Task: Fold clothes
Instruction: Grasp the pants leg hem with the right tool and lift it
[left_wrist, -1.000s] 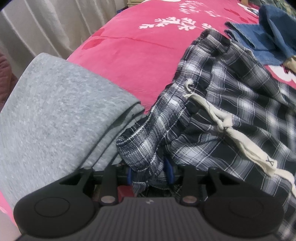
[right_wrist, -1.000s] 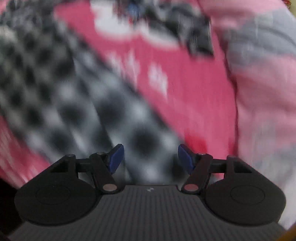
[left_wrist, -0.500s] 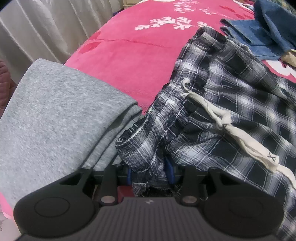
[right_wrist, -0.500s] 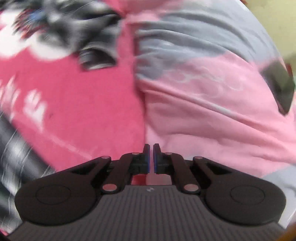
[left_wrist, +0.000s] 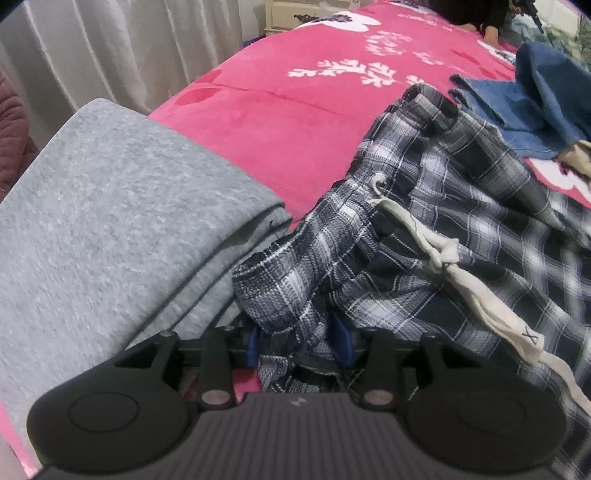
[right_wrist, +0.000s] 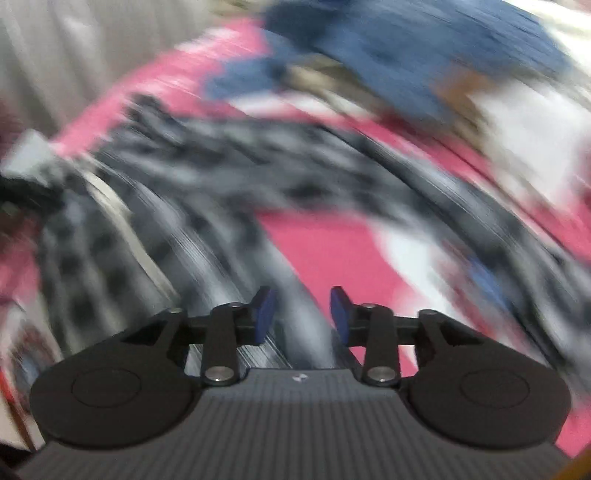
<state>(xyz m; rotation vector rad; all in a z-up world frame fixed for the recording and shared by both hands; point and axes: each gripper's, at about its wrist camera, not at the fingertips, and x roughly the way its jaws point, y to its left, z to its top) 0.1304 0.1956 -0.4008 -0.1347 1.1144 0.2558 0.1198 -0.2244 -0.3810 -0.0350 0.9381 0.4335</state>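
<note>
Your right tool (right_wrist: 300, 312), clamped empty half a second ago, now swings open-jawed over the plaid trousers (left_wrist: 461, 229) on the bed (left_wrist: 295, 110), while your left tool (left_wrist: 297, 341) stays pinched on their waistband, so a two-handed fold looks near.

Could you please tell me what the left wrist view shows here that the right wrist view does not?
Only the left wrist view shows the left gripper shut on a bunched fold of the plaid shorts, their cream drawstring sharp, and the folded grey garment beside them. Only the right wrist view, heavily blurred, shows the right gripper open with nothing between its pads. Both show the plaid shorts, the blue denim and the pink blanket.
</note>
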